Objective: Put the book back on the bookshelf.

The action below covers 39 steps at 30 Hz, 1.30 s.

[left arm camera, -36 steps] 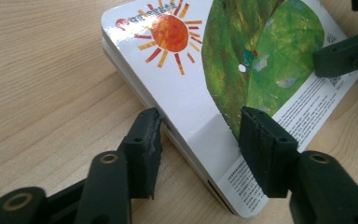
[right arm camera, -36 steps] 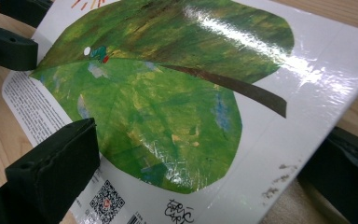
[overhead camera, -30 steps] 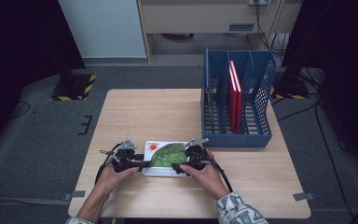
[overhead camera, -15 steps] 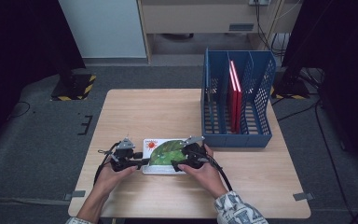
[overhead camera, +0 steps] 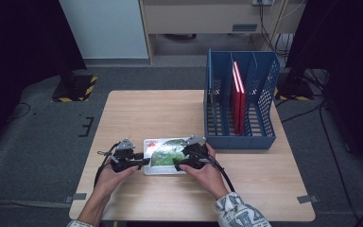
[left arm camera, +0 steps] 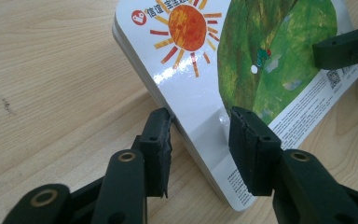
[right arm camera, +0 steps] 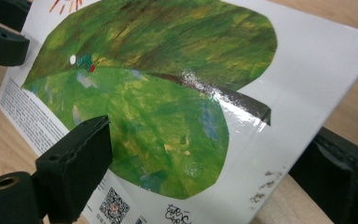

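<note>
On the wooden table [overhead camera: 179, 116], left gripper [overhead camera: 142, 162] clamps the picture book [overhead camera: 165, 155]'s edge; right gripper [overhead camera: 179, 163] straddles it, closing.

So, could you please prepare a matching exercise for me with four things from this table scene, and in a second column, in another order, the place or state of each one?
Things:
1. glossy picture book with a green leaf and an orange sun
2. thin red book
3. blue plastic file rack
4. left gripper

Places or states:
A. stands upright inside a compartment
B. stands on the right part of the wooden table
C. closed on the book's edge
D. lies near the table's front edge, between the two grippers

Pairs: 1-D, 2-A, 3-B, 4-C
</note>
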Available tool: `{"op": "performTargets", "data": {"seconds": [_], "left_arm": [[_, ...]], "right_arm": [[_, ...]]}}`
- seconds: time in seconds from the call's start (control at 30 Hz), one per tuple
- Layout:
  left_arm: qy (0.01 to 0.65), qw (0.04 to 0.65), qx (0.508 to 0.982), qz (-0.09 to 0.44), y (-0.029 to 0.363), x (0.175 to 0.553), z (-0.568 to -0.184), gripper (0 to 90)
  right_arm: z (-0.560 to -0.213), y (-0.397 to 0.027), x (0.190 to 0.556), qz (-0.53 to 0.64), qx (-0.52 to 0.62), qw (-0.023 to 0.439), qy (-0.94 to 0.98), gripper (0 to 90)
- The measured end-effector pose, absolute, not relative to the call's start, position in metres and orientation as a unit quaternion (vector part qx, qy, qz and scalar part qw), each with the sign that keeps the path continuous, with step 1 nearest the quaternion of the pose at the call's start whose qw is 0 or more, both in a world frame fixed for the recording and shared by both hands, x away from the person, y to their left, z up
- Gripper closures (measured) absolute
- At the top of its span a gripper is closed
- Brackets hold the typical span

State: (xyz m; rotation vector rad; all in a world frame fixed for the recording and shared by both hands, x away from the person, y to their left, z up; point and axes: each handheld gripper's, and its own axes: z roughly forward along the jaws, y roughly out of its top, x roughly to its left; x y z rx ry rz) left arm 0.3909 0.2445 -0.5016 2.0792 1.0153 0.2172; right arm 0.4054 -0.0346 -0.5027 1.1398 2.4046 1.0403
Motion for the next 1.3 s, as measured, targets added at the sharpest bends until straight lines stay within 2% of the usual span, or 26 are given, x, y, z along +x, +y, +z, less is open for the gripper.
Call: {"op": "performTargets", "data": {"seconds": [0.53,1.03,1.3], "left_arm": [[0.418,0.415,0.801,0.107,0.249,0.396,-0.498,59.8],[0.422,0.408,0.799,0.131,0.251,0.403,-0.494,60.4],[0.418,0.398,0.801,0.160,0.248,0.409,-0.492,62.2]], "right_arm": [[-0.500,-0.028,0.411,0.367,0.397,0.171,0.824,14.5],[-0.493,-0.020,0.419,0.369,0.392,0.195,0.820,18.0],[-0.493,-0.019,0.423,0.378,0.396,0.208,0.811,21.4]]}}
